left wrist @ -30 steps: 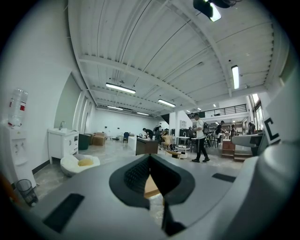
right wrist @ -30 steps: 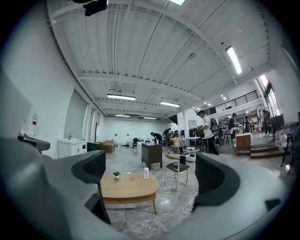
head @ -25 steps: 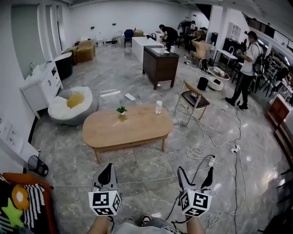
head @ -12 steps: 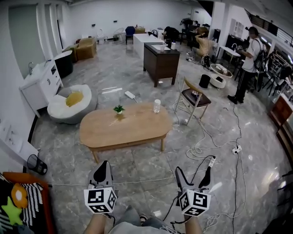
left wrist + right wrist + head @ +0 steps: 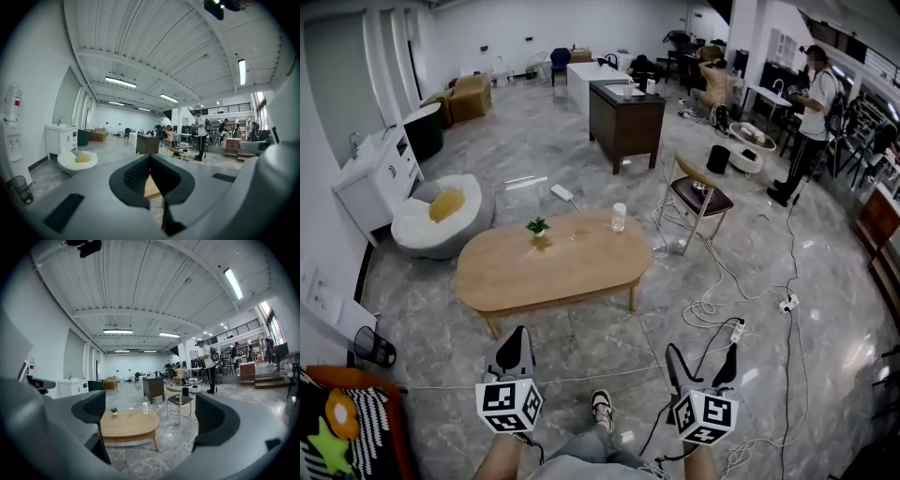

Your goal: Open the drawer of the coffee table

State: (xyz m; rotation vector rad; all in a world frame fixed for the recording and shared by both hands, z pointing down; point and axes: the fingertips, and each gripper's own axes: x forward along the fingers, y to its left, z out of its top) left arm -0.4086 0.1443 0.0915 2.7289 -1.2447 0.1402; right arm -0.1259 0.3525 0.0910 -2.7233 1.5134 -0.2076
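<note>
The oval wooden coffee table [image 5: 548,267] stands on the marble floor a step or two ahead of me; it also shows in the right gripper view [image 5: 129,425]. I cannot make out a drawer front on its near side. My left gripper [image 5: 517,339] is held low in front of me, well short of the table, its jaws shut with nothing in them [image 5: 150,161]. At the same height my right gripper [image 5: 702,361] is open and empty, its fingers wide apart [image 5: 150,423]. Neither touches the table.
A small potted plant [image 5: 537,226] and a glass [image 5: 619,217] stand on the table. A chair [image 5: 698,197] is at its right end, with cables [image 5: 712,305] and a power strip [image 5: 735,330] on the floor. A beanbag [image 5: 441,214] lies left. My shoe [image 5: 602,407] shows below.
I have stepped forward: the table sits a little lower and further left in view, and a shoe has appeared. Both grippers keep their poses and jaw states.
</note>
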